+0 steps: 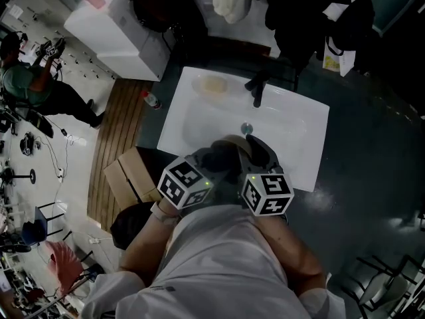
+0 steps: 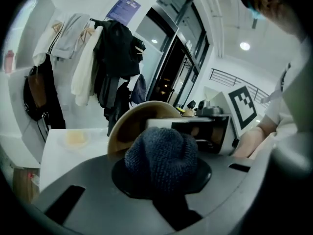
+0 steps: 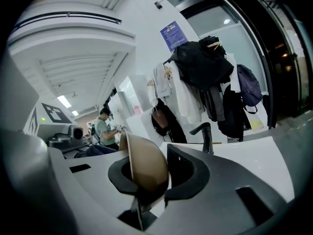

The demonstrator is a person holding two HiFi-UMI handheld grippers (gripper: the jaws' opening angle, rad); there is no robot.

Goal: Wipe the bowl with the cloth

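In the head view both grippers meet low in the frame's middle, over the near edge of the white sink (image 1: 199,115), each carrying its marker cube. The left gripper (image 2: 164,180) is pinched on a bunched dark knitted cloth (image 2: 161,153), which fills the gap between its jaws and bulges out in front of them. The right gripper (image 3: 151,174) is clamped on the wall of the tan bowl (image 3: 142,155), which stands on edge between its jaws with its outer side facing the right jaw. In the left gripper view the bowl rises just behind the cloth at the frame's centre, its hollow turned toward the cloth; whether the two touch cannot be told. The black faucet (image 1: 257,88) stands at the sink's far edge, above the drain (image 1: 246,128). A pale yellow object (image 1: 214,84) lies on the sink's upper left corner. A cardboard box (image 1: 129,175) sits on the floor at the sink's lower left.
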